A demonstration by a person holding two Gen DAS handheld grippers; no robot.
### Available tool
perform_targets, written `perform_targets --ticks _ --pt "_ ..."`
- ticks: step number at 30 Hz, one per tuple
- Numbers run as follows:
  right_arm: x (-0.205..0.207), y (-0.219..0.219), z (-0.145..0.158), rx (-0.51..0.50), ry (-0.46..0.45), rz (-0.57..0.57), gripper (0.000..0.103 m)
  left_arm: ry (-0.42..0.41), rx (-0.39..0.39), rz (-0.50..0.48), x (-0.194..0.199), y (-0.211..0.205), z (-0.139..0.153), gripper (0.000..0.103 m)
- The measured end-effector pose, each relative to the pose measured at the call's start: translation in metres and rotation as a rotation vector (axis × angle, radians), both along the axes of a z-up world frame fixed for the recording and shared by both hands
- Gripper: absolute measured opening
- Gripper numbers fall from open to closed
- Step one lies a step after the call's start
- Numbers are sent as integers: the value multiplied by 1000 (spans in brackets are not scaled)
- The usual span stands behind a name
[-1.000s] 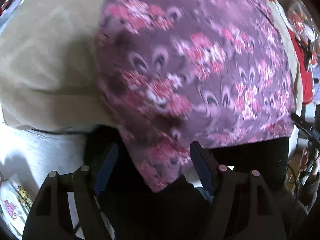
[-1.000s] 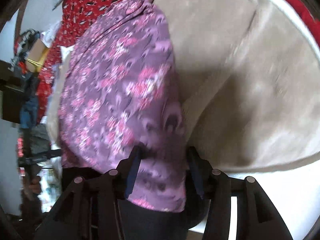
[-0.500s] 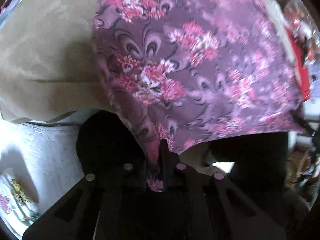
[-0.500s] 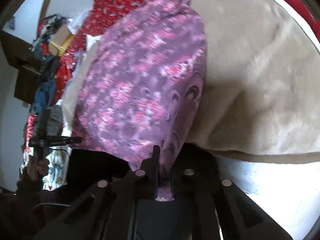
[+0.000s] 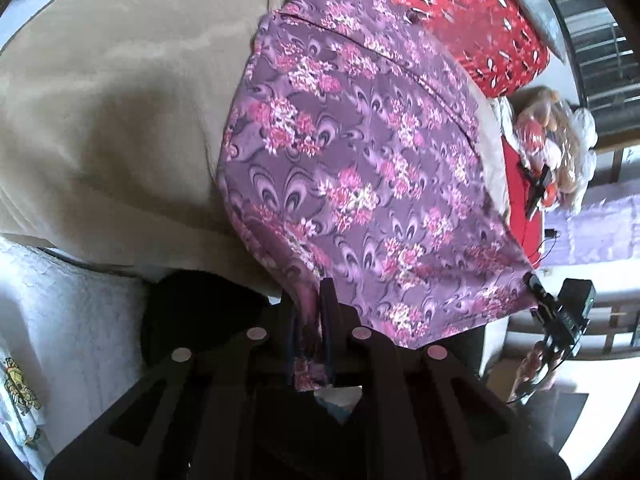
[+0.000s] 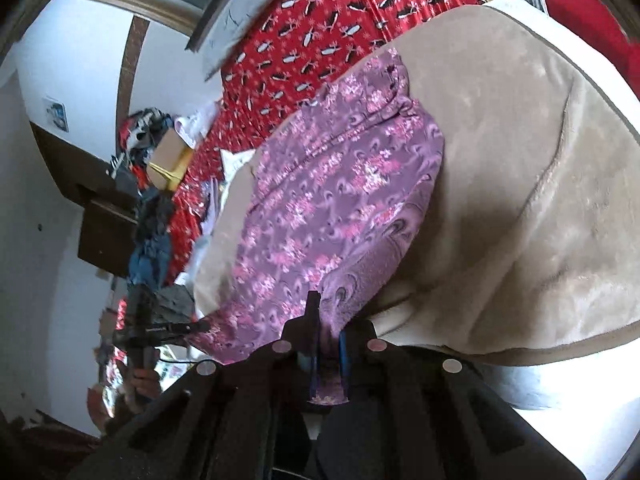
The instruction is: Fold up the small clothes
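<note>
The purple floral garment point(image 5: 360, 184) lies spread over a beige blanket point(image 5: 120, 100), its near edge lifted off the surface. The left gripper point(image 5: 310, 316) is clamped tight on one near corner — a strip of the cloth shows pinched between its blue pads. The right gripper point(image 6: 326, 344) grips the other near corner the same way, jaws closed on the fabric. Beyond the garment lies a red patterned cloth point(image 6: 320, 40). The blurred clutter at the far left of the right view is probably piled clothes.
</note>
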State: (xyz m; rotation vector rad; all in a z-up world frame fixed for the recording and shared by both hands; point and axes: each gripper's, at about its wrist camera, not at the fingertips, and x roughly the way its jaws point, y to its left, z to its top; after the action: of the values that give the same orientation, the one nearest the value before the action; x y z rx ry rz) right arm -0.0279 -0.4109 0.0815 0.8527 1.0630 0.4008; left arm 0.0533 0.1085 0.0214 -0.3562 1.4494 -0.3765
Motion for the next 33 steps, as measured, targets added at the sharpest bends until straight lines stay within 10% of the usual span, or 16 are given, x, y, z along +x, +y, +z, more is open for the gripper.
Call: perform_targets --ticks 11,28,33 --pt "67 -23 -2 121 -30 -104 7 -43 -55 111 70 6 15 8" --pt "258 -49 -81 203 40 -285 7 -171 -2 316 303 -11 29 8" --pt "296 -44 -107 180 89 -278 7 -183 64 186 329 -30 22 10"
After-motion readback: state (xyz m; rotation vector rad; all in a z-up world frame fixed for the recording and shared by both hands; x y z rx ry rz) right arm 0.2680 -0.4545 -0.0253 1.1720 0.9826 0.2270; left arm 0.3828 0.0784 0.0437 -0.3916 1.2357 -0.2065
